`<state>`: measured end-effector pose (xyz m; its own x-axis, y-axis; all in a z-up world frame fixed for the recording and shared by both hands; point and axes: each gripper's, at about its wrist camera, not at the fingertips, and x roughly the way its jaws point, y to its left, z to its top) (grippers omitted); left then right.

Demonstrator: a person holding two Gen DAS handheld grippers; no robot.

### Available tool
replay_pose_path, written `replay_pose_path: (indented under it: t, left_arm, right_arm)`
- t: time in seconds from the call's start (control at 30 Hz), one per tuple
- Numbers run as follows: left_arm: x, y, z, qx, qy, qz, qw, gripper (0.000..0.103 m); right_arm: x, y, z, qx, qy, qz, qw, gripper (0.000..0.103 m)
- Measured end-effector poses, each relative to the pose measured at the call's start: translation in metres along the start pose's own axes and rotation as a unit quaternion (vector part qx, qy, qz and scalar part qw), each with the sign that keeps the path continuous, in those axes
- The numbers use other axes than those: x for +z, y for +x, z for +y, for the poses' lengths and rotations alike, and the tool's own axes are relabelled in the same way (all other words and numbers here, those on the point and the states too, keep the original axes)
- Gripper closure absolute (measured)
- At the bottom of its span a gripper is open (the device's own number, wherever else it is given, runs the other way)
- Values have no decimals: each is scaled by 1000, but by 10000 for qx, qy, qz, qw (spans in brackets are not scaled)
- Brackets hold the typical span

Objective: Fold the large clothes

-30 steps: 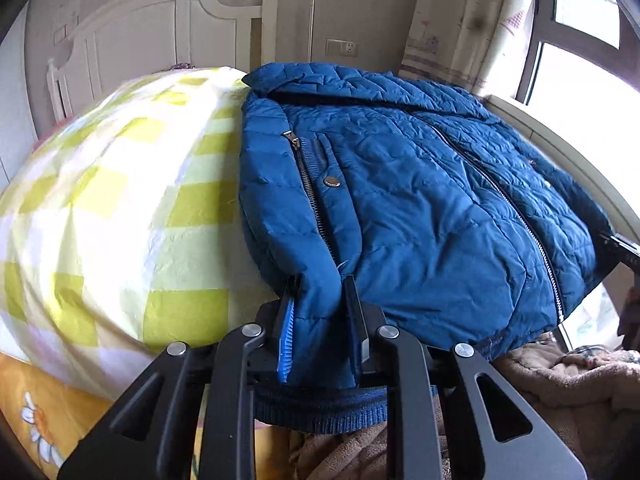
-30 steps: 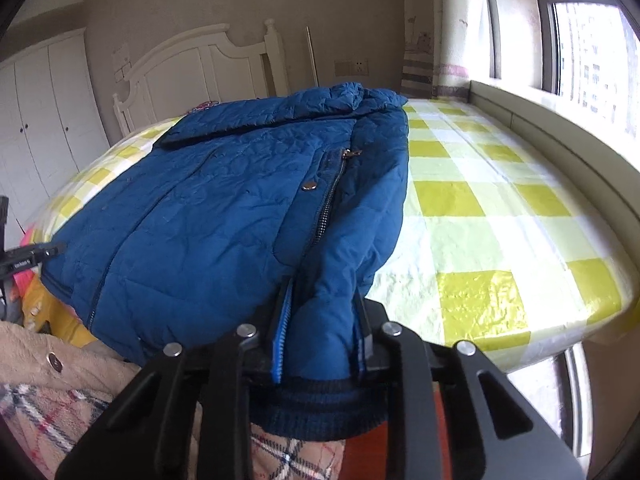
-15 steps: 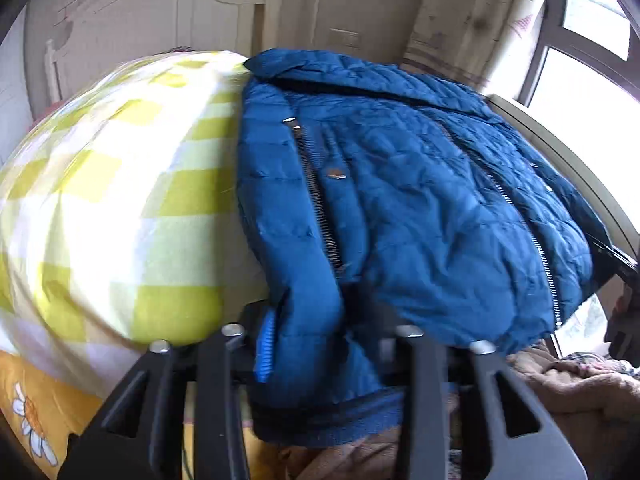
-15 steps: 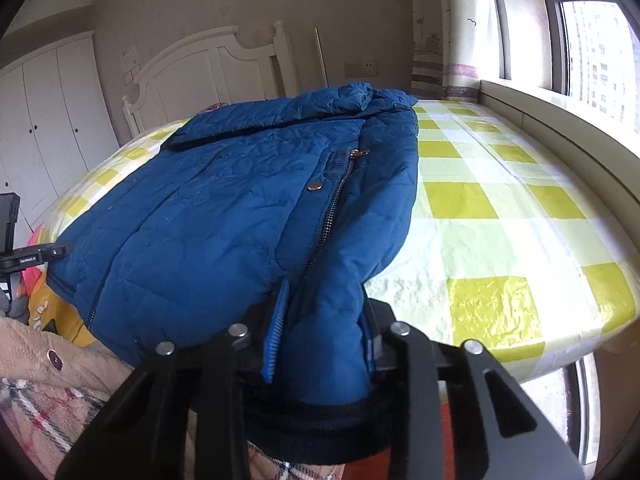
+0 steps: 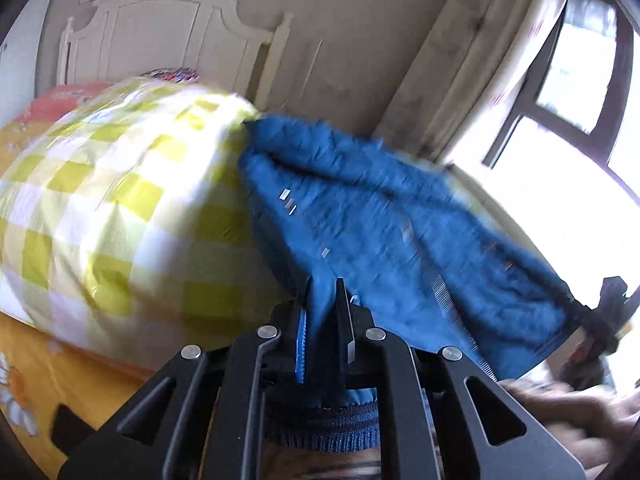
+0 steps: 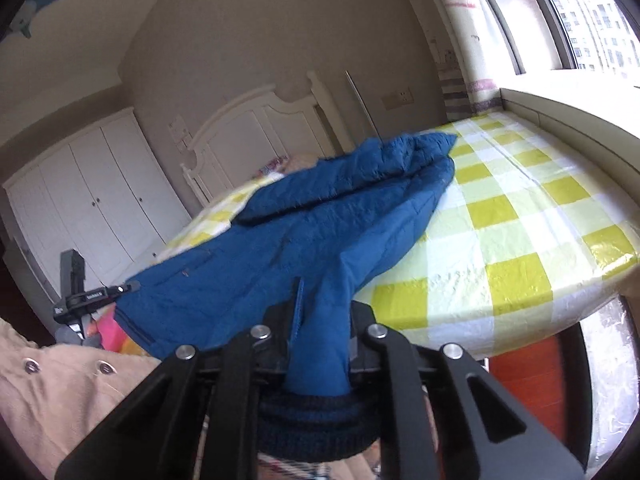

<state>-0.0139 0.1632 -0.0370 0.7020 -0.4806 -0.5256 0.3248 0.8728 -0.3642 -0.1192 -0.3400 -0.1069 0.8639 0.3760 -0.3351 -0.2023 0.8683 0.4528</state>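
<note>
Lifting phase: left gripper (image 5: 322,312) & right gripper (image 6: 324,320), both clamped on bottom hem corners of quilted blue puffer jacket (image 6: 320,220) lying on yellow-checked bed cover (image 6: 512,216); next, prob. carry hem w/ even tension toward collar.

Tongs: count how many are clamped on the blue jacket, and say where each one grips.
2. The left tongs pinch the blue jacket at its hem corner on the wardrobe side of the bed; the right tongs pinch the hem corner on the window side.
</note>
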Motion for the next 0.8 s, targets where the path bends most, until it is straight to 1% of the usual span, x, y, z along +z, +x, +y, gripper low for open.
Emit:
replay_pose_path:
  t: [0.07, 0.17, 0.23, 0.3, 0.33, 0.4, 0.47, 0.5, 0.53, 0.57, 0.6, 0.63, 0.67, 0.7, 0.73, 0.77, 0.8]
  left_arm:
    - [13, -7, -5, -241, -40, -207, 9995, 93]
    - [40, -4, -7, -478, -89, -435, 9979, 93]
    - [63, 3, -2, -548, -149, -560, 9968, 93]
    - [99, 20, 6, -516, -197, -621, 9965, 93]
    - [123, 34, 12, -487, -246, -593, 9967, 93]
    - [160, 57, 23, -435, -394, -504, 9970, 93]
    - [202, 91, 33, -410, -558, -307, 9971, 92]
    - [225, 113, 40, -376, -740, -211, 9963, 92]
    - [239, 127, 47, -376, -933, -116, 9949, 92]
    - [262, 155, 53, -399, -1156, 101, 9924, 91]
    - [278, 180, 58, -408, -1240, 324, 9909, 91]
    - [298, 214, 69, -410, -1452, 659, 9863, 91]
    - [304, 231, 78, -438, -1694, 851, 9809, 91]
    - [310, 248, 94, -480, -2051, 1002, 9724, 91]
    - [311, 257, 107, -576, -2374, 1010, 9644, 89]
    - [308, 259, 117, -672, -2555, 947, 9598, 88]
    - [307, 259, 128, -741, -2657, 850, 9574, 87]
  right_arm:
    - [17, -13, 15, 191, -69, -358, 9992, 89]
    - [50, -13, 31, 393, -154, -733, 9964, 89]
    - [74, -8, 31, 398, -183, -913, 9949, 89]
    - [101, 5, 27, 266, -212, -1006, 9943, 89]
    - [121, 20, 21, 184, -189, -977, 9949, 89]
    - [158, 54, 10, -85, -177, -848, 9962, 89]
    - [189, 87, -4, -312, -62, -716, 9969, 89]
    - [205, 108, -11, -401, 51, -629, 9972, 89]
    - [226, 138, -24, -472, 276, -459, 9975, 88]
    - [239, 163, -33, -567, 435, -322, 9969, 87]
    - [253, 189, -44, -638, 590, -127, 9961, 85]
    - [265, 223, -63, -682, 946, 238, 9929, 84]
    - [272, 247, -82, -696, 1353, 514, 9870, 81]
    - [275, 262, -96, -700, 1678, 680, 9810, 79]
    - [277, 278, -116, -661, 2102, 795, 9722, 71]
    - [273, 280, -126, -514, 2315, 758, 9685, 48]
    - [269, 281, -135, -190, 2449, 559, 9678, 33]
